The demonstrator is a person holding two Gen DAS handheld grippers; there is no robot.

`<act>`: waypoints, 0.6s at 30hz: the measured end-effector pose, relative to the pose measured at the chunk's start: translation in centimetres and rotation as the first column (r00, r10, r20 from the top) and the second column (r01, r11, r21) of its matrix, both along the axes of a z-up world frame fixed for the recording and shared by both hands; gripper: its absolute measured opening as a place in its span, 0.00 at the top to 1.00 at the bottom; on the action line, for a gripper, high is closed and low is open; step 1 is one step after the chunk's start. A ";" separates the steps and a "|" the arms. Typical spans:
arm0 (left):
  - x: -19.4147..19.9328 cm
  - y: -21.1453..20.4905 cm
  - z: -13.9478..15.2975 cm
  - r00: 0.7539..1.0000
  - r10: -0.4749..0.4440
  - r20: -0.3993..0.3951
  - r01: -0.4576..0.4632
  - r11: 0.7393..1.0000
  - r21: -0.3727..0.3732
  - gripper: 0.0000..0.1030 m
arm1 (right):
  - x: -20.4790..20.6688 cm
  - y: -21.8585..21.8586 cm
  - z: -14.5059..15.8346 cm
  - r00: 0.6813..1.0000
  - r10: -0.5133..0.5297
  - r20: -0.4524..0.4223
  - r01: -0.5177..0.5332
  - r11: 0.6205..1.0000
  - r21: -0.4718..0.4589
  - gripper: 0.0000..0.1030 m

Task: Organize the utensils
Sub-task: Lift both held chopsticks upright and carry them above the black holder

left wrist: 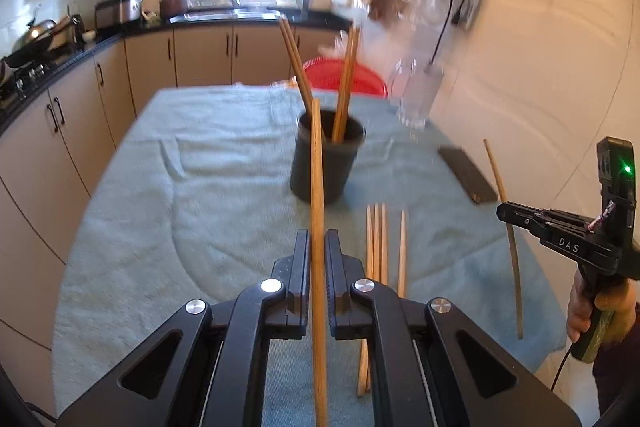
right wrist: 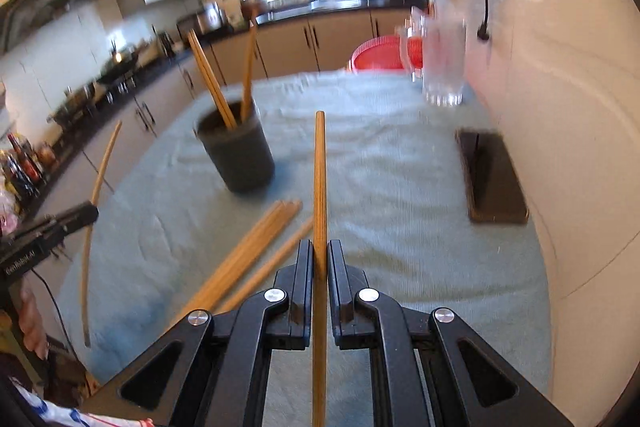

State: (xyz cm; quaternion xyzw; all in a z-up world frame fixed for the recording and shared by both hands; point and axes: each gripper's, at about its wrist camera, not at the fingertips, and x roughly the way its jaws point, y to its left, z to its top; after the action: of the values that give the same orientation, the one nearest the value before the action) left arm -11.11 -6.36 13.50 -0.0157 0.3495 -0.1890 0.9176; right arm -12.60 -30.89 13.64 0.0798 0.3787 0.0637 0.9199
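Observation:
A dark round holder [left wrist: 327,157] [right wrist: 237,155] stands on the light blue cloth with three wooden chopsticks [left wrist: 344,87] [right wrist: 210,83] upright in it. My left gripper [left wrist: 317,239] is shut on a wooden chopstick [left wrist: 317,167] that points toward the holder. My right gripper [right wrist: 320,247] is shut on another wooden chopstick [right wrist: 319,167], held above the cloth to the right of the holder. Several loose chopsticks [left wrist: 380,243] [right wrist: 248,255] lie on the cloth between the two grippers. The right gripper also shows in the left wrist view [left wrist: 506,213], the left in the right wrist view [right wrist: 90,211].
A clear glass jug [left wrist: 416,95] [right wrist: 440,67] and a red basket [left wrist: 348,75] [right wrist: 384,53] stand at the far end. A dark flat case [left wrist: 468,175] [right wrist: 494,179] lies near the white wall on the right. Kitchen counters run along the left.

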 end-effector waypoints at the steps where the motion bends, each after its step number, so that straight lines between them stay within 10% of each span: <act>1: 0.0 0.2 0.5 1.000 0.005 0.015 -0.005 1.000 -0.007 0.94 | -0.2 0.2 0.6 1.000 -0.006 0.029 0.006 1.000 -0.006 0.93; 18: 5.6 -1.0 9.2 0.962 0.120 0.244 -0.091 0.987 -0.130 0.94 | 6.1 2.8 8.6 0.950 -0.075 0.303 0.034 0.990 0.139 0.93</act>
State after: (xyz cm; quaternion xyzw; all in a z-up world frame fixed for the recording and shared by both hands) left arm -5.50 -7.40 22.70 -0.0641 0.2175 -0.1604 0.9607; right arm -6.48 -28.12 22.22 0.1398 0.2235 0.0748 0.9617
